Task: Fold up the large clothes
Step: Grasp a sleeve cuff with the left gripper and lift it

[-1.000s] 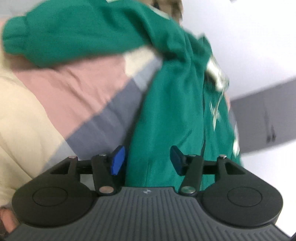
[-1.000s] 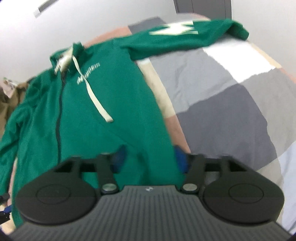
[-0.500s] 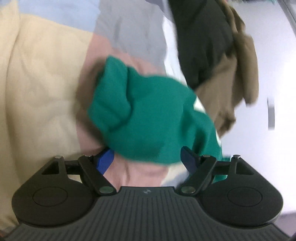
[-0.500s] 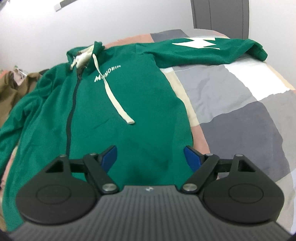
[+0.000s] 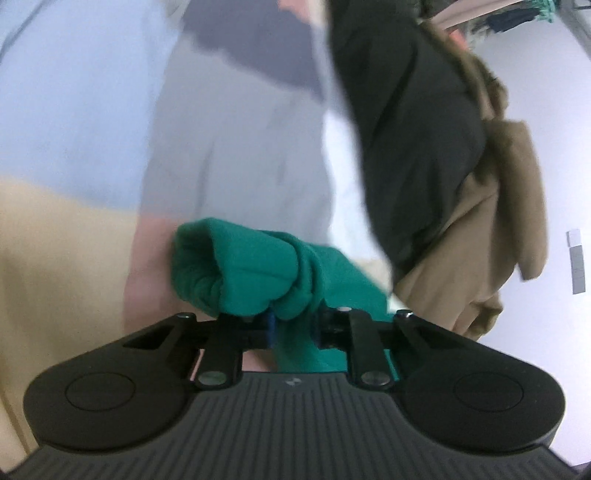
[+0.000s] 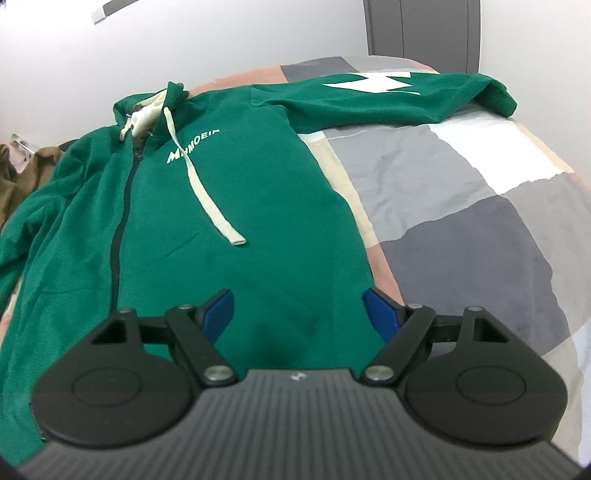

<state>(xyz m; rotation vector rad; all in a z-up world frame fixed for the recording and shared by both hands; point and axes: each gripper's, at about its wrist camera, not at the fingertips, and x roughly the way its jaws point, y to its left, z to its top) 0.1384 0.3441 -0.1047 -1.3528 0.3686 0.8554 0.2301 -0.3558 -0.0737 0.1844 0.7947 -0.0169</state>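
A green zip hoodie [image 6: 221, 221] lies front up on the patchwork bed, its right sleeve [image 6: 388, 99] stretched out to the far right with a white mark on it. My right gripper [image 6: 297, 310] is open just above the hoodie's lower hem and holds nothing. In the left wrist view my left gripper [image 5: 293, 326] is shut on the hoodie's other sleeve, near the bunched green cuff [image 5: 236, 273], which sticks out past the fingers.
A black garment [image 5: 406, 140] and a brown garment [image 5: 491, 229] lie in a pile beyond the cuff; the brown one also shows at the left edge of the right wrist view [image 6: 22, 173]. The checked quilt [image 6: 461, 206] covers the bed. A grey door [image 6: 421, 29] stands behind.
My left gripper swung from the hoodie body to the sleeve cuff and closed on it. My right gripper opened wide and settled over the hem.
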